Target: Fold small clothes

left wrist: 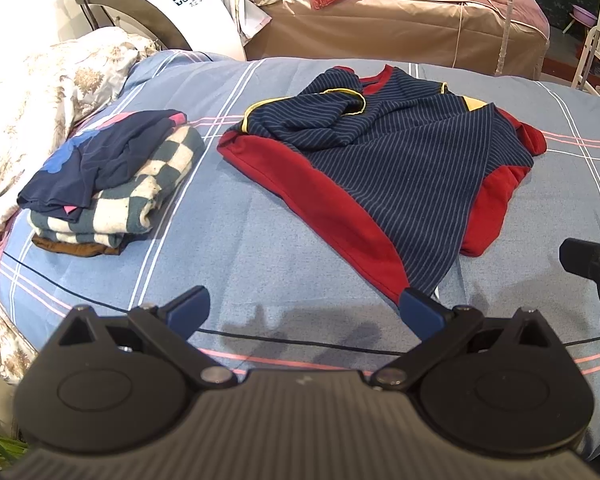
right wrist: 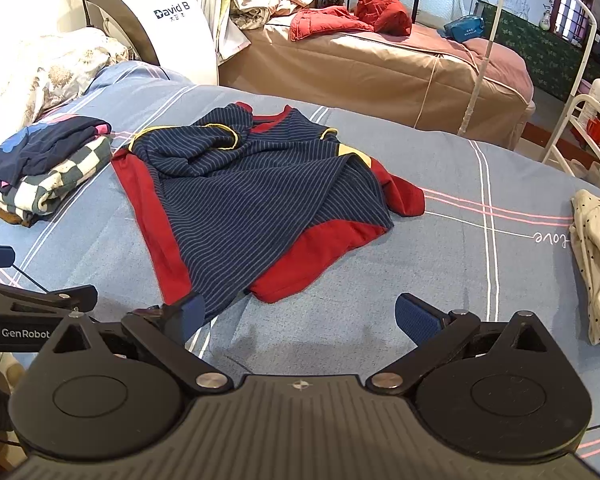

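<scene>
A: Striped navy and red garment — lying rumpled and part-folded mid-bed, on the blue lined sheet.

B: Left hand-held gripper?

A: Spread wide, holding nothing; one blue pad right at the garment's near hem corner, touching or not impossible to tell.

B: Right hand-held gripper?

A: Spread too, empty, low over the sheet beside the same hem.

B: Anything else nearby?

A: Folded stack left of the garment, apart from it. Dotted cream cloth well off right.
</scene>
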Motion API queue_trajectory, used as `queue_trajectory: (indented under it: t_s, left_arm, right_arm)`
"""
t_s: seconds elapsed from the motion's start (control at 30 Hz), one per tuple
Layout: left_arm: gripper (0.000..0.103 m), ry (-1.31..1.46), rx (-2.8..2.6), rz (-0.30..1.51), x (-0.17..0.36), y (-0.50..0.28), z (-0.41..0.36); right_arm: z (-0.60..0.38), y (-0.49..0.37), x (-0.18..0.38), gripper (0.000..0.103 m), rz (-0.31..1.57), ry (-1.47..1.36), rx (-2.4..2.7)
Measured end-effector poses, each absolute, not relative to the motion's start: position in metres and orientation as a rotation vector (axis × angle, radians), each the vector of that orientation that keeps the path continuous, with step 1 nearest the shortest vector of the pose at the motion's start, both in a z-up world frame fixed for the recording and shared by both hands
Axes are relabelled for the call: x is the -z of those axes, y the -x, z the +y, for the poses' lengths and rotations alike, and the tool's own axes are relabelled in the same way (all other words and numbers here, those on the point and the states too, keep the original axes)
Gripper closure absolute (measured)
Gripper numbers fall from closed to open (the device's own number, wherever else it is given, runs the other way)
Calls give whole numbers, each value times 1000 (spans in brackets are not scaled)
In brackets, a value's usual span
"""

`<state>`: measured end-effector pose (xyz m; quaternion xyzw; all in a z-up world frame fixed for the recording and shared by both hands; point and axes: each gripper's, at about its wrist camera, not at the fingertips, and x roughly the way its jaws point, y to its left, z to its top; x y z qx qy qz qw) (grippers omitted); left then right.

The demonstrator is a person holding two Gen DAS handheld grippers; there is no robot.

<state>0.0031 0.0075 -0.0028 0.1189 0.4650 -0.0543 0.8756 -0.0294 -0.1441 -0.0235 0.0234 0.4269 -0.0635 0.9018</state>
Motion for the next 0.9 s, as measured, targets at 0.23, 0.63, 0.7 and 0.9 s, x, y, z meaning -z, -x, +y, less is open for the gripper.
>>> queue_trajectory:
  t_s: [0.23, 0.63, 0.7, 0.9]
  left_arm:
    - [0, -246, 108, 969, 3, -3, 9]
    - [0, -254, 101, 962, 4, -3, 9]
    - [0, -256, 100, 964, 5, -3, 9]
    - [0, -252, 99, 965, 4, -4, 10]
  right_arm:
    - [-143, 29, 24, 0, 884, -52, 130]
    - [-144, 30, 26, 0, 884, -55, 130]
    - [-144, 30, 26, 0, 886, -58, 131]
    - [-144, 31, 26, 0, 885, -58, 131]
